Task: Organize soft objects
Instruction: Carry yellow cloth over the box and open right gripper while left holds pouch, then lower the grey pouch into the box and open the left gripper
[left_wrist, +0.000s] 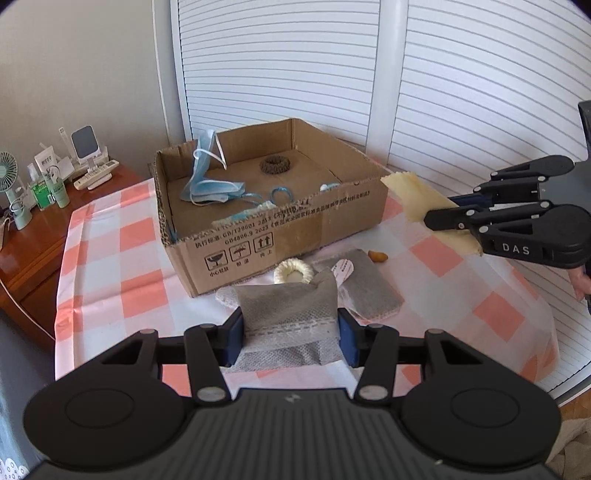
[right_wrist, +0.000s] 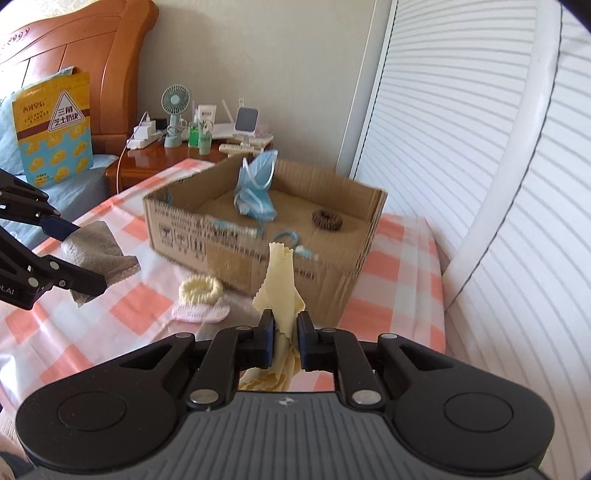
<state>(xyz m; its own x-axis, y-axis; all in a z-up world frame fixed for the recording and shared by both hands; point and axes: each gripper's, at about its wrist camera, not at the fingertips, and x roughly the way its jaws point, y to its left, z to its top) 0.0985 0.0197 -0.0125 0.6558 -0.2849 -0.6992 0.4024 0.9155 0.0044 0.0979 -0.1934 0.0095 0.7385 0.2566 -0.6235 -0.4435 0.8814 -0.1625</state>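
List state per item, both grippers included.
left gripper: shut on grey pouch
right gripper: shut on yellow cloth
cardboard box: open-topped
blue face mask: inside box
brown scrunchie: inside box
cream scrunchie: on tablecloth

Left tool (left_wrist: 290, 336) is clamped on a grey mesh cloth (left_wrist: 288, 310), held just above the checkered tabletop (left_wrist: 110, 258). Right behind it sit a cream scrunchie (left_wrist: 294, 271) and another grey cloth (left_wrist: 364, 291), both in front of the box (left_wrist: 280, 229). Inside the box: a blue mask (left_wrist: 207, 177) and a brown scrunchie (left_wrist: 275, 165). Right tool (left_wrist: 448, 214) grips a yellow cloth (left_wrist: 417, 199) near the box's corner.
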